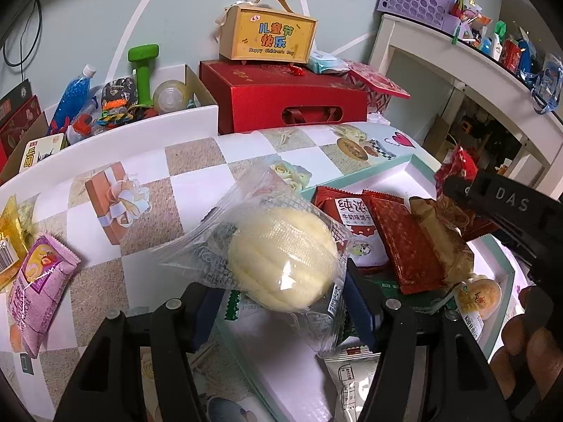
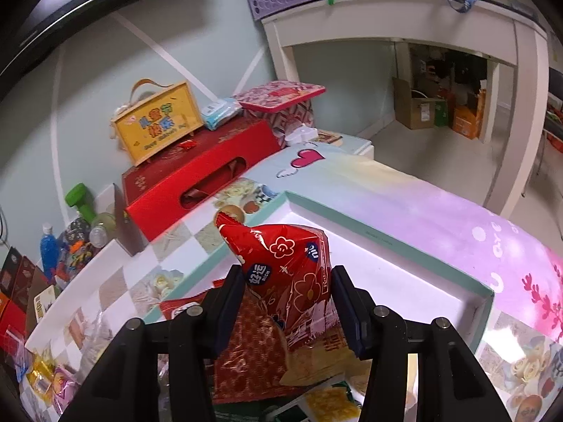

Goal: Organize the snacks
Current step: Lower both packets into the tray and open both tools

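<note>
left gripper point(image 1: 281, 302): fingers pinch a clear bag with a pale yellow bun point(image 1: 281, 256), held above the counter point(image 1: 197, 193) beside the tray | right gripper point(image 2: 288, 306): fingers pinch a red snack packet point(image 2: 288, 263), held over the teal-rimmed tray point(image 2: 380, 239) | red and brown snack packs point(image 1: 408, 246) lie piled in the tray

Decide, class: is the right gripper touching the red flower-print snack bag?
Touching. The right wrist view shows the right gripper with both finger pads pressed against the red flower-print snack bag.

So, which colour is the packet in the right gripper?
Red packet, white flower outlines; right wrist view.
</note>
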`<state>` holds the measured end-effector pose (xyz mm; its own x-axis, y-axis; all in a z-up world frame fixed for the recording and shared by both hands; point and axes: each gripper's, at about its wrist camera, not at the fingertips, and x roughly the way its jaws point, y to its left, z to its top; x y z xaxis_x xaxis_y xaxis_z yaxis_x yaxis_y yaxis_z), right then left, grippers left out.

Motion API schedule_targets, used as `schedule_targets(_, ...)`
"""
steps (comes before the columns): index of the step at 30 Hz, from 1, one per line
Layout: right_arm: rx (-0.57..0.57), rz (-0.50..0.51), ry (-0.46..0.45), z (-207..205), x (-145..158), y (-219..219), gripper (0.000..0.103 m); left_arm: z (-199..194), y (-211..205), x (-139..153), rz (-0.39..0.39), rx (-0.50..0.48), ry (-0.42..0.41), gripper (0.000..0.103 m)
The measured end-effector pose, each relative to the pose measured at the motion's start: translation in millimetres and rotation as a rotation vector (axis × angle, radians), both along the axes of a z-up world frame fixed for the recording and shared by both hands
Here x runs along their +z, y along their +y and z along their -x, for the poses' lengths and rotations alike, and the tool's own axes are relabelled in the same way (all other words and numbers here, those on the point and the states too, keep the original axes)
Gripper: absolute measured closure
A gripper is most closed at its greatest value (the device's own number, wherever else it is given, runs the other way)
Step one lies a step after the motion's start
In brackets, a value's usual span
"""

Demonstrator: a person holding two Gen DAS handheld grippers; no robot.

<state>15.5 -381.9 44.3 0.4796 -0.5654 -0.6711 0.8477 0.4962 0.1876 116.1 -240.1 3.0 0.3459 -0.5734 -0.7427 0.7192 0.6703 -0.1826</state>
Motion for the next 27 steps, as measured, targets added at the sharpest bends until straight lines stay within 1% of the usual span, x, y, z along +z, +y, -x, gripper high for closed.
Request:
schedule_targets(5,0.070,0.005,-0.005,-11.3,1.6,9.3,0.049,-1.5,1.0,-1.3,0.003,0.001,0.008,0.036)
schedule_targets(8,0.090,0.006,0.016,-17.5,-2.1,12.2,0.050,-2.0,1.6,-1.7,0.002,0.002,0.010,0.036)
schedule_targets(12,0.091,0.009,0.035,-19.8,-4.8,12.7,0.050,-4.0,3.1,-2.6,0.001,0.007,0.015,0.036)
schedule_targets(16,0.066,0.026,0.075,-20.8,-7.4,11.1,0.050,-4.3,3.6,-2.9,0.002,0.004,0.017,0.036)
schedule_targets(23,0.054,0.004,0.046,-13.9,-4.5,7.1,0.048,-4.2,4.7,1.2,-0.007,0.001,0.014,0.036)
schedule_targets(24,0.054,-0.001,0.040,-12.7,-4.0,6.4,0.046,-4.1,4.8,1.9,-0.010,-0.001,0.014,0.035)
schedule_targets(25,0.053,-0.010,0.030,-11.1,-3.5,4.9,0.038,-3.5,5.0,2.9,-0.014,-0.002,0.011,0.033)
schedule_targets(26,0.048,-0.017,0.017,-9.2,-2.8,3.6,0.034,-3.1,5.0,3.7,-0.017,-0.001,0.006,0.031)
schedule_targets(27,0.044,-0.020,0.009,-7.3,-2.2,3.4,0.034,-2.3,5.4,5.2,-0.019,0.000,-0.001,0.028)
